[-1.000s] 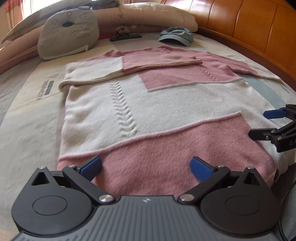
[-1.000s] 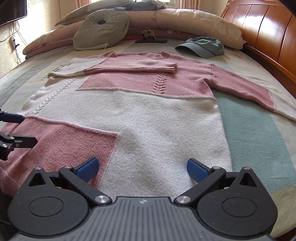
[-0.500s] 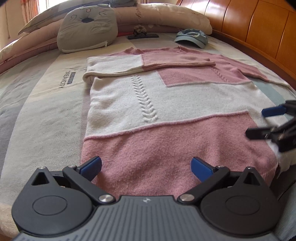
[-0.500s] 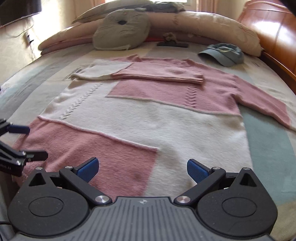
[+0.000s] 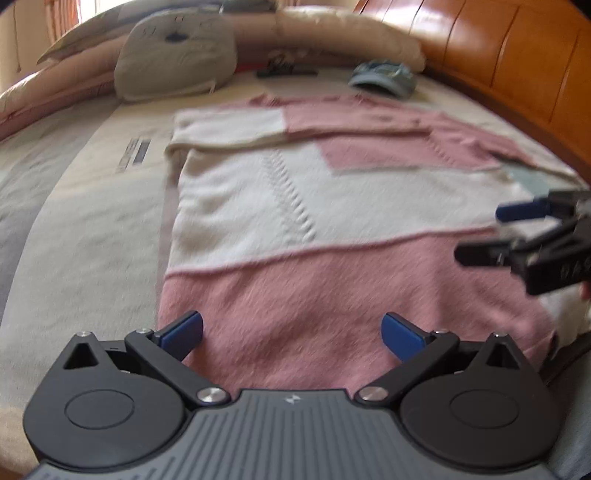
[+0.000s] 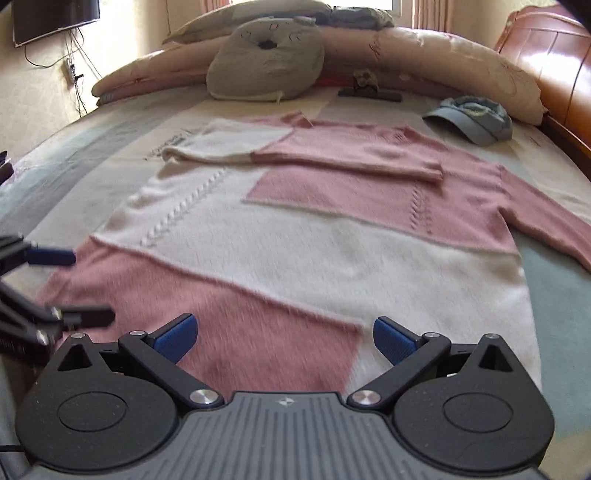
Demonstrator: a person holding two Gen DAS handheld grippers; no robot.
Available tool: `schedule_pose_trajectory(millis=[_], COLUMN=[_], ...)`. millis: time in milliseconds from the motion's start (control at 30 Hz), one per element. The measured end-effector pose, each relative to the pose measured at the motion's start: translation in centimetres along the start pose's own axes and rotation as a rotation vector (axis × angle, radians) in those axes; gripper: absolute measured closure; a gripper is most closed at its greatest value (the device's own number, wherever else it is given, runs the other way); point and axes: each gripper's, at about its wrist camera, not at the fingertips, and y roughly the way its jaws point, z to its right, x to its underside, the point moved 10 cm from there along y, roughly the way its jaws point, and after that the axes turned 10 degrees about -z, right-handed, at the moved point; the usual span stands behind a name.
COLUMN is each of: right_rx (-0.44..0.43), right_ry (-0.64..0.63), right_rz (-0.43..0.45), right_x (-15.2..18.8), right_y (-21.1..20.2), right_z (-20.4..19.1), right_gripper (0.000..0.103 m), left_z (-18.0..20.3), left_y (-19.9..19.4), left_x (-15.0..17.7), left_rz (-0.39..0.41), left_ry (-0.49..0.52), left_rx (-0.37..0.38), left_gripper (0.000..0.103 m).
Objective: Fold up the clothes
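Note:
A pink and cream knitted sweater [image 5: 295, 206] [image 6: 303, 236] lies flat on the bed, hem nearest me. Its left sleeve [image 6: 306, 151] is folded across the chest; the right sleeve [image 6: 546, 218] stretches out to the right. My left gripper [image 5: 291, 332] hovers open over the pink hem band, nothing between its blue pads. My right gripper [image 6: 284, 338] is open too, above the hem where pink meets cream. Each gripper shows in the other's view: the right one [image 5: 498, 232] at the right edge, the left one [image 6: 81, 284] at the left edge.
A grey cat-face cushion [image 6: 266, 59] and long pillows [image 6: 424, 62] line the far side of the bed. A blue cap [image 6: 472, 118] and a small dark object [image 6: 369, 90] lie beyond the sweater. A wooden headboard [image 5: 498, 62] runs along the right. A television [image 6: 55, 18] hangs on the left wall.
Both grippers have shifted left along the hem and come slightly forward; both views have panned so the sweater sits more to the right. Both stay open and the sweater has not moved.

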Motion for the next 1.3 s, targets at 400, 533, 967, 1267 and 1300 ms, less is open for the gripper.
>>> schedule_pose_trajectory(millis=[400, 533, 967, 1267, 1300], right_rx=[0.039, 0.053, 0.052, 0.091, 0.095], right_ry=[-0.068, 0.017, 0.234, 0.193, 0.185], right_rz=[-0.031, -0.033, 0.005, 0.096, 0.106], right_x=[3.3, 4.8, 8.7, 7.8, 7.0], right_y=[-0.4, -1.8, -5.2, -7.7, -7.7], right_z=[-0.4, 2.4, 8.6, 9.5, 9.7], right_gripper=[0.000, 0.000, 0.000, 0.000, 0.000], left_z=[0.4, 1.5, 2.0, 2.9, 2.9], left_y=[-1.2, 0.2, -0.7, -1.8, -1.9], left_x=[-1.5, -0.9, -0.4, -2.0, -2.2], left_rz=[0.060, 0.023, 0.003, 0.053, 0.058], left_ry=[-0.037, -0.003, 0.015, 0.040, 0.042], left_rx=[0.089, 0.071, 0.070, 0.055, 0.053], left_gripper=[0.001, 0.001, 0.001, 0.001, 0.001])
